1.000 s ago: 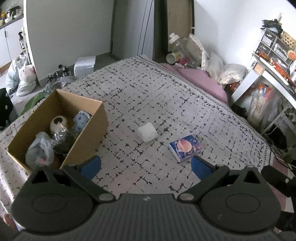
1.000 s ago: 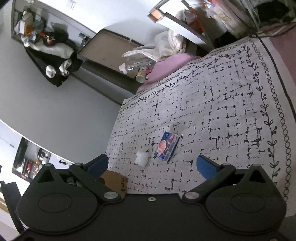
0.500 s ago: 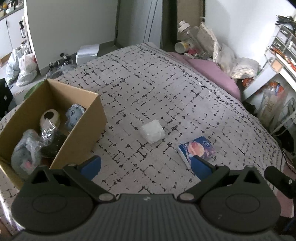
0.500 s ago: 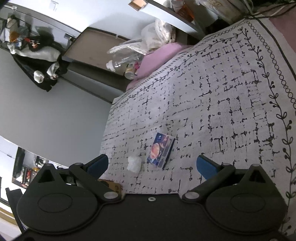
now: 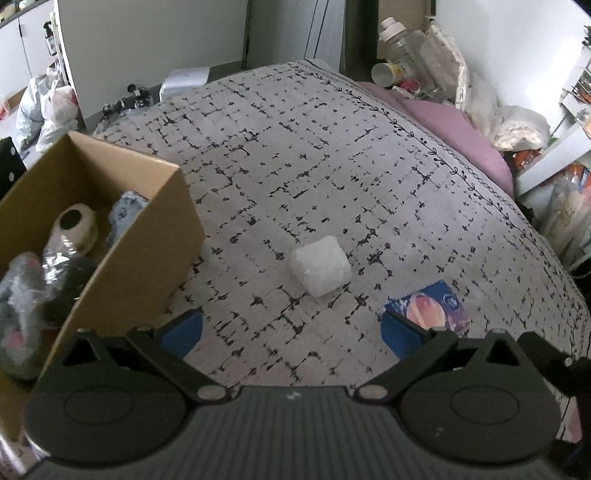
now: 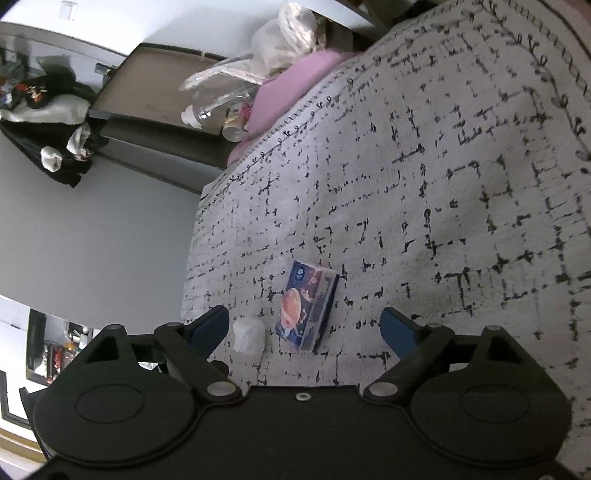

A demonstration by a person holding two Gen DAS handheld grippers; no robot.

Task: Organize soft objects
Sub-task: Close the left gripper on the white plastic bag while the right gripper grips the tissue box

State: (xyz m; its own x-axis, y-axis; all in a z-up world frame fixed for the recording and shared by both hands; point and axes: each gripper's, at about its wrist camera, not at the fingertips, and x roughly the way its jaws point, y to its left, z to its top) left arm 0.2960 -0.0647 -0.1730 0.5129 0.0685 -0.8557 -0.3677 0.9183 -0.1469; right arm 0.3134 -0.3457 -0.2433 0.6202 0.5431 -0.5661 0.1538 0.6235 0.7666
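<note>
A white wrapped soft cube (image 5: 320,266) lies on the patterned bedspread (image 5: 332,155), just beyond my open, empty left gripper (image 5: 291,332). A blue tissue pack (image 5: 430,308) lies to its right, touching the view of my right fingertip (image 5: 397,332). A cardboard box (image 5: 155,236) at the left holds several soft toys (image 5: 74,225). In the right wrist view, the tissue pack (image 6: 308,306) and the white cube (image 6: 249,335) lie between the fingers of my open, empty right gripper (image 6: 303,328).
A pink pillow (image 5: 454,125), plastic bottle (image 5: 399,33) and bags sit at the bed's far right. Shelves (image 5: 565,147) stand to the right. Bags (image 5: 48,107) and a white box (image 5: 184,79) are on the floor beyond the bed.
Both grippers moved forward and lower; the white cube and tissue pack now appear larger and nearer. Both stayed open.
</note>
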